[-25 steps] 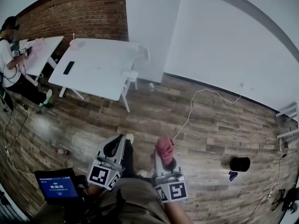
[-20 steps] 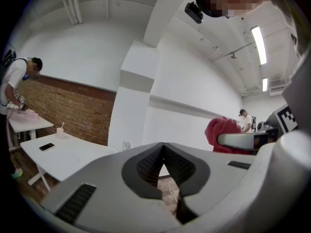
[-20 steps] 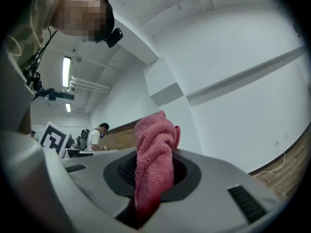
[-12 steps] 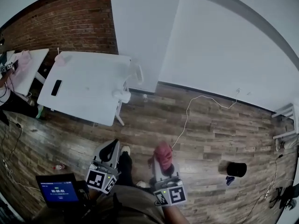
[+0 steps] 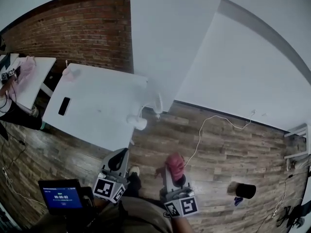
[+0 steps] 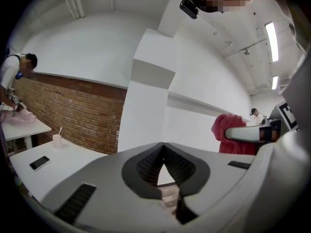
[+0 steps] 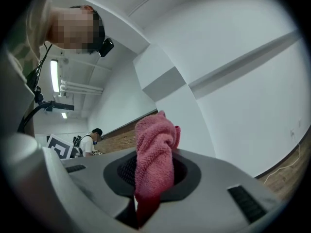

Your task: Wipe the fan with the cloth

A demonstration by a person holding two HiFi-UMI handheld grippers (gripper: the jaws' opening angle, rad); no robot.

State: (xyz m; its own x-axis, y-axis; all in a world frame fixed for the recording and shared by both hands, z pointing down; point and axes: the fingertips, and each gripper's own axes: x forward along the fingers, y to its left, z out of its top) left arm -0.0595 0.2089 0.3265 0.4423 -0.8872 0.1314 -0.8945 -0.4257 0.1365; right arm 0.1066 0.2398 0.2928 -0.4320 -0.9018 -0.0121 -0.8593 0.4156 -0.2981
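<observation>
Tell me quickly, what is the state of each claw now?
Left claw: closed, empty.
Right claw: closed on a pink terry cloth.

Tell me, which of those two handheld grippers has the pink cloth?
The right gripper: its jaws clamp the pink cloth. The left gripper is shut and empty.

White table [image 5: 102,125]: black phone [image 5: 64,106], cup [image 5: 68,73] with straw, white fan [image 5: 140,123] at right corner. Wood floor [image 5: 218,152]: white cable [image 5: 198,140].

Head view looks steeply down; the left gripper view, level, apparently shares its white table [image 5: 97,113].
</observation>
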